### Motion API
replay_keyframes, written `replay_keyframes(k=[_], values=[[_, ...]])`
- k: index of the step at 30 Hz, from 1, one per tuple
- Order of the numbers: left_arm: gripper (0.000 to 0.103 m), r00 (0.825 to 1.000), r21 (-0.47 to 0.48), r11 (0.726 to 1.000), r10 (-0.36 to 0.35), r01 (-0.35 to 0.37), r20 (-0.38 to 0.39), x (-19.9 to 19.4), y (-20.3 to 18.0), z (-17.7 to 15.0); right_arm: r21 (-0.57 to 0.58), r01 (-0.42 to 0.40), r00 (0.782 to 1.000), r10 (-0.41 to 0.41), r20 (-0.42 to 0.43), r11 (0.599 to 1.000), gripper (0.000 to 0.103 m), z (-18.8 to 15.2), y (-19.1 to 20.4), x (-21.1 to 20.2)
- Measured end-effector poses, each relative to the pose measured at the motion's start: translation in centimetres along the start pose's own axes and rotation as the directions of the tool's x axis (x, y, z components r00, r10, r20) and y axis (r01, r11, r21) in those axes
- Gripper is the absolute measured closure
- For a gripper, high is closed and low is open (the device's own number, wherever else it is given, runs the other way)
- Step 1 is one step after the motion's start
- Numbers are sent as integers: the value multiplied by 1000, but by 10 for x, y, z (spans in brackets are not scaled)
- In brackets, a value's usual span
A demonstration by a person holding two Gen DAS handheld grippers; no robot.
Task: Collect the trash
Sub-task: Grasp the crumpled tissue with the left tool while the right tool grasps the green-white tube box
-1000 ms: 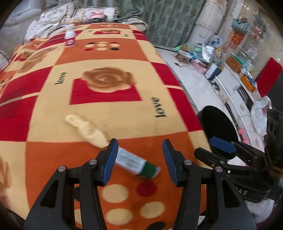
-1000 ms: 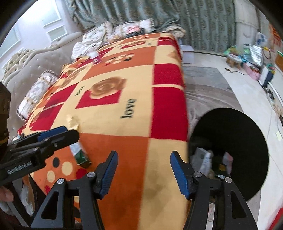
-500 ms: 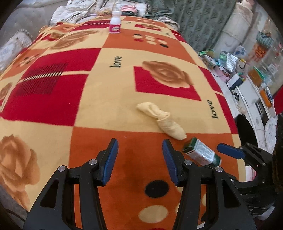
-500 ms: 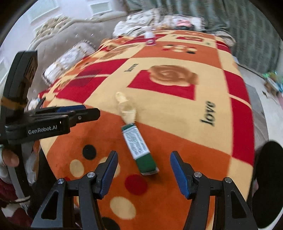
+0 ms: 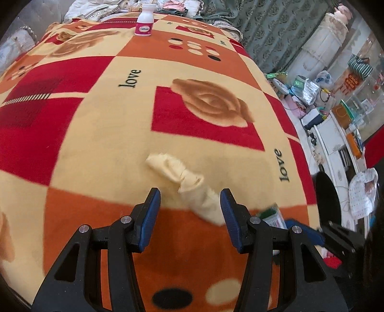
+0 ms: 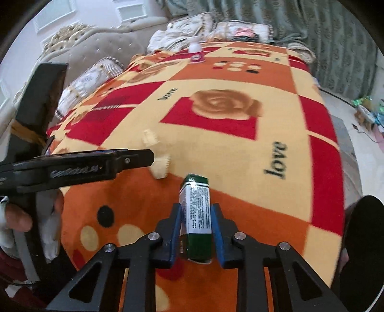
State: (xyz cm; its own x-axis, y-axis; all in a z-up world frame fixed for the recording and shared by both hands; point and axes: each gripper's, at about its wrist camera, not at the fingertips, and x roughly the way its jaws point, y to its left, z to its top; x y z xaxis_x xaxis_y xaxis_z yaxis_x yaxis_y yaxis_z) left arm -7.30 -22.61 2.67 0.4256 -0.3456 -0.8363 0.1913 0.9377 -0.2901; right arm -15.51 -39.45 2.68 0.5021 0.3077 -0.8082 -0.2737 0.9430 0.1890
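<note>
A twisted wad of pale yellow paper lies on the patterned blanket. My left gripper hangs open over the wad, which sits between the two blue pads without being pressed. Just to the right, a green and white carton is clamped end-on in my right gripper, whose jaws are shut on its sides. The right wrist view shows the left gripper side-on beside the yellow wad. In the left wrist view the carton peeks out behind the right-hand finger.
A white bottle with a pink label stands upright at the far end of the blanket. A round black bin stands on the floor beyond the blanket's right edge. Pillows and bedding are heaped at the back, and clutter lines the right wall.
My right gripper has closed on the green and white carton. The left gripper has shifted over the blanket, so the yellow wad now lies between its fingers.
</note>
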Motion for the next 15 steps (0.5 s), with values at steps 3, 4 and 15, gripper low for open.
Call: replay_keyframes(k=[3, 4, 15], values=[[54, 1000, 11, 1000, -3, 3, 22, 4, -5, 2, 25, -10, 1000, 10, -2, 1000, 79, -3, -10, -1], [60, 1000, 20, 1000, -7, 6, 24, 5, -7, 3, 32, -21, 1000, 21, -4, 999, 79, -3, -11, -1], [88, 999, 39, 998, -53, 53, 8, -10, 0, -2, 11, -11, 1000, 11, -10, 1000, 82, -5, 2, 10]])
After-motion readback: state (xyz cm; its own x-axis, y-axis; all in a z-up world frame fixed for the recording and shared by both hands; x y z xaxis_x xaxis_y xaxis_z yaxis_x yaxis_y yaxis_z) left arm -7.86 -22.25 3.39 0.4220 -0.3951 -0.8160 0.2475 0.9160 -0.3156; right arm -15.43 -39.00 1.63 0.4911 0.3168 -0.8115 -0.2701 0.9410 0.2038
